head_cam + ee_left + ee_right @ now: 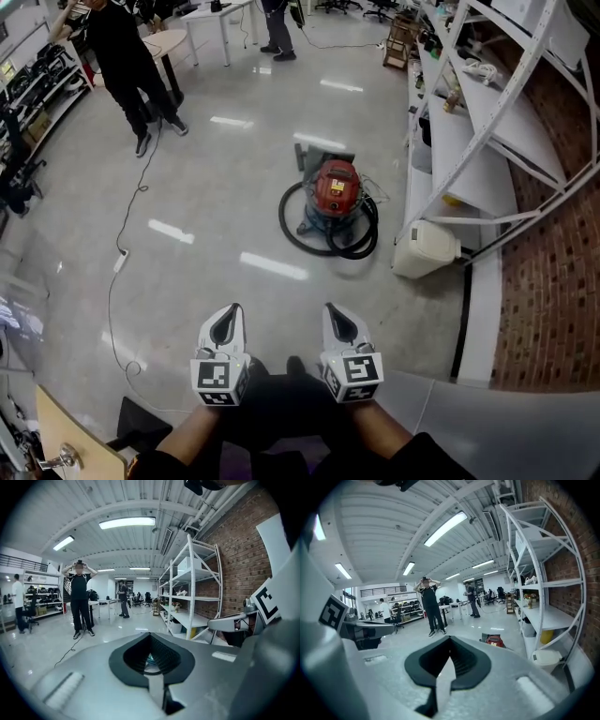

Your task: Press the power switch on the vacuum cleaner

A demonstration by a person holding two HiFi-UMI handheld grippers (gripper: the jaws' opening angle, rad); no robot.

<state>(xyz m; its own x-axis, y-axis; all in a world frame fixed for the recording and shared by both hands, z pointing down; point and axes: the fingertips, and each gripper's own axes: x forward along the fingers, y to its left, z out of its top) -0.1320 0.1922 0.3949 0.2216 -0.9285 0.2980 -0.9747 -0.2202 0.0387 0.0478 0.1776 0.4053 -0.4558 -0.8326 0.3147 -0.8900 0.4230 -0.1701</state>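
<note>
The vacuum cleaner (pixel 335 187) has a red top and a blue-grey drum. It stands on the shiny floor a few steps ahead, ringed by its black hose (pixel 300 236). In the right gripper view the vacuum cleaner (pixel 494 641) shows small, beyond the jaws and to their right. My left gripper (pixel 230 311) and right gripper (pixel 334 309) are held side by side low in the head view, far short of the machine. Both are shut with nothing between the pads. From their own cameras the left gripper (pixel 150 635) and the right gripper (pixel 450 639) show closed jaws pointing down the room.
White shelving (pixel 487 141) runs along the brick wall on the right, with a white bin (pixel 427 248) at its foot beside the vacuum. A person in black (pixel 127 56) stands at the far left. A cable with a power strip (pixel 120 261) trails over the floor. A door handle (pixel 64 457) is at the lower left.
</note>
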